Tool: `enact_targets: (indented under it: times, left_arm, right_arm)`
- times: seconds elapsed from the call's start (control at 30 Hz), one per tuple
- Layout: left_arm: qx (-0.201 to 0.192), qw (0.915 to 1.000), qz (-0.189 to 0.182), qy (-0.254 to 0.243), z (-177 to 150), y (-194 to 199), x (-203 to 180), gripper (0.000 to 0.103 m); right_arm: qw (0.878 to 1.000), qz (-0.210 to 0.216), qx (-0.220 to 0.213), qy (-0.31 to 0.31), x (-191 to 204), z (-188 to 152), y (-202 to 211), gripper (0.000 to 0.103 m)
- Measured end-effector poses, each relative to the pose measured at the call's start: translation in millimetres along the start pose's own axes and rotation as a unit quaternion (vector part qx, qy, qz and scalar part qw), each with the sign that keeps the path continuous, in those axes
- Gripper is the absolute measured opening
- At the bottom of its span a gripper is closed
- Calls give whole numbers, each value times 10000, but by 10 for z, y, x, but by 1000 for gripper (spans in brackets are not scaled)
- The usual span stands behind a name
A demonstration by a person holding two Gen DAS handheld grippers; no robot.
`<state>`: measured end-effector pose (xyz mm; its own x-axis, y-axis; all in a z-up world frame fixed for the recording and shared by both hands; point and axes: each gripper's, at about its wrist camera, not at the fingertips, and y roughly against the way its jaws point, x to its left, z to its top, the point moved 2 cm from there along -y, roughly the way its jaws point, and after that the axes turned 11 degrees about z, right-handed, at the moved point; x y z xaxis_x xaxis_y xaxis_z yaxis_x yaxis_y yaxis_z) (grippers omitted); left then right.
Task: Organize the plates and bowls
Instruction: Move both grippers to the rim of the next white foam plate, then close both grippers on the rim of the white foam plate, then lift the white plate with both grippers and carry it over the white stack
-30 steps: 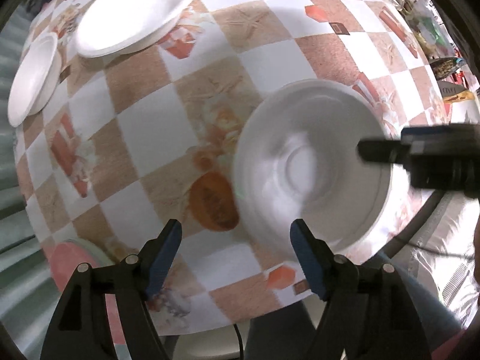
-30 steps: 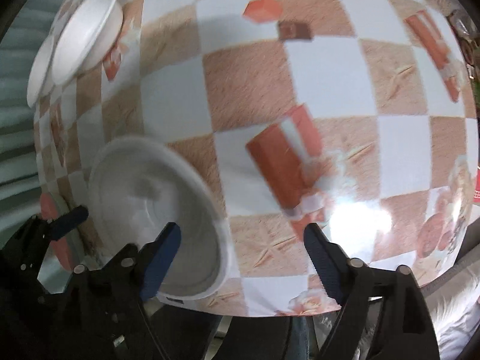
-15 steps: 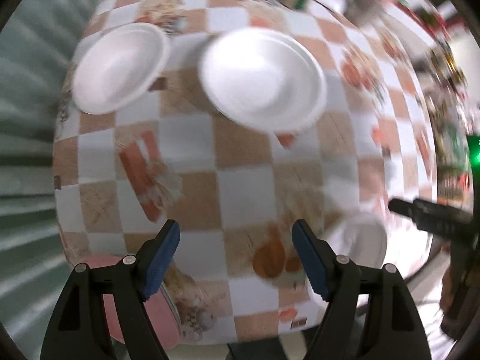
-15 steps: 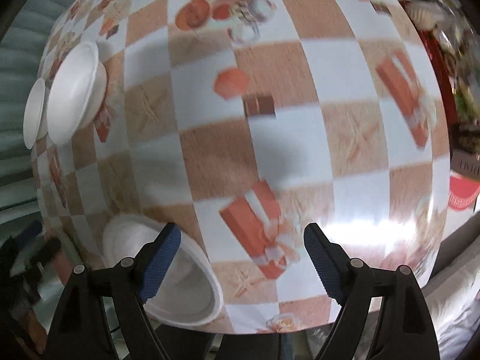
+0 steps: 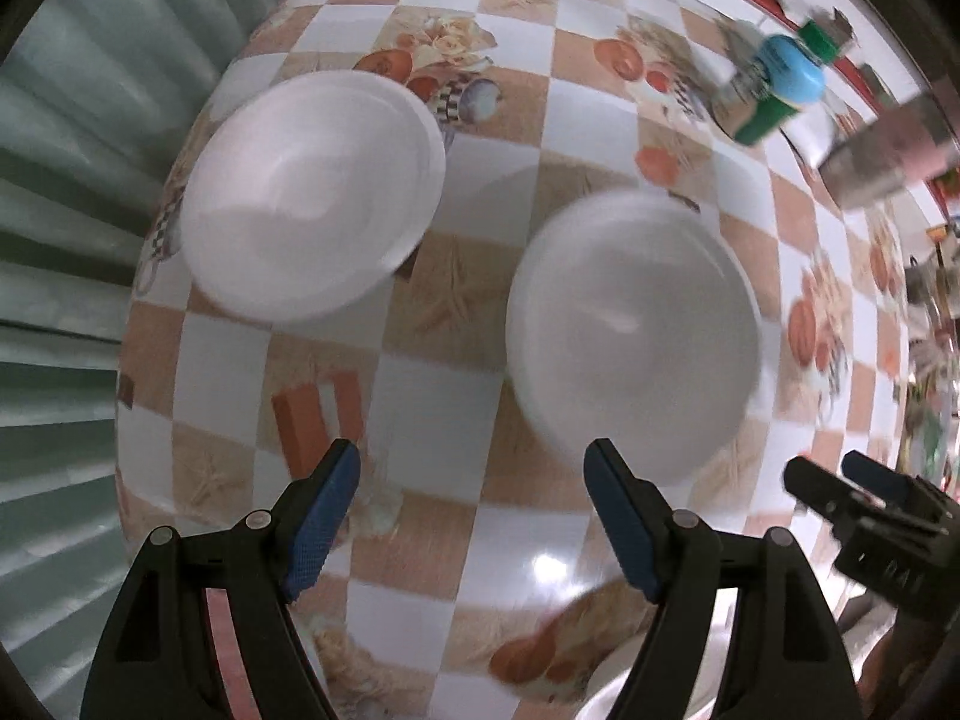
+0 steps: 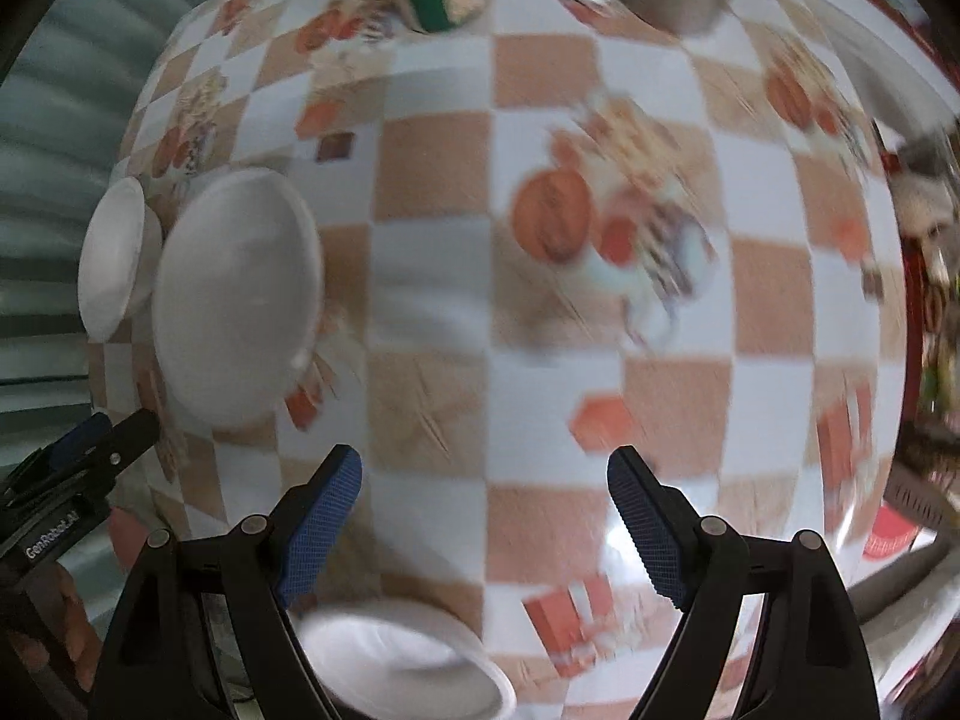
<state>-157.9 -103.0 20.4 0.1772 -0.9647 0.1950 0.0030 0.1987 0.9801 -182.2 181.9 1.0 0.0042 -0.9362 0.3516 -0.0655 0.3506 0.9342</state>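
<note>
Across the whole field of both views runs a table (image 5: 420, 408) under a glossy checked cloth — white and tan squares with printed fruit and gift boxes. Ribbed pale-green sheeting stands past its edge at 9 o'clock. In the left wrist view, a white plate (image 5: 312, 198) sits at 10 o'clock close to that edge, and a white bowl (image 5: 630, 330) lies at 1 o'clock, apart from the plate with tan squares between them. A third white dish (image 6: 408, 660) shows at 6 o'clock in the right wrist view, at the near edge. Blurred at 1 o'clock: a green container with a blue lid (image 5: 780, 90) and a metal can (image 5: 882, 162).

Left gripper (image 5: 471, 516) — fingers spread wide, holding nothing, above bare cloth just short of the bowl. Right gripper (image 6: 483, 522) likewise spread and empty, over open squares in the table's middle.
</note>
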Motion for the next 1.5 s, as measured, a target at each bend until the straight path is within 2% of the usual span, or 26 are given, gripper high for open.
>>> enact_targets:
  times: [0.13,0.3,0.47,0.57,0.63,0.7,0.77,0.8,0.87,0.93,1.0,1.13,1.37,1.5]
  left_arm:
    - [84,9997,61,203,163,-170,-51,80]
    - [150,9995,163,236,281,-332,-129,80]
    - [-3,9991,389,-188,365,-406,-327,80]
    - [36,9984,431,-367,383,-468,-423,66]
    - [161,9985,349,-385,369,-523,-456,52]
    - [137,9988,240,-406,350,-526,-496,46]
    - [81,9981,263,-546,329,-513,-561,39]
    - [58,9976,292,-622,320,-506,-598,38]
    - [8,9972,290,-695,306,-495,-646,37]
    - [25,9971,224,-726,311,-468,-752,36]
    - [29,9964,185,-830,266,-471,-861,35]
    - [-58,9926,244,-1185,27,-439,-1062,34]
    - [97,9884,89,-1516,-461,-458,-1259,34]
    - [151,9871,61,-1595,-624,-446,-1362,35]
  right_arm:
    - [9998,-5,54,184,261,178,-233,85]
    - [9998,16,73,162,363,401,-430,85]
    - [9996,36,109,244,485,590,-607,85]
    - [9994,71,143,311,527,629,-661,85]
    - [9992,85,171,358,561,640,-710,85]
    - [9989,155,226,382,603,647,-776,68]
    - [9986,287,263,353,630,612,-825,61]
    - [9984,304,241,409,739,614,-920,51]
    - [9972,516,253,475,799,598,-943,38]
    - [9967,536,336,512,815,569,-980,35]
    - [9958,634,357,549,841,532,-994,22]
    - [9946,689,520,577,840,335,-1020,22]
    - [9940,645,733,499,735,-163,-1081,22]
    - [9935,636,838,431,705,-442,-1103,22]
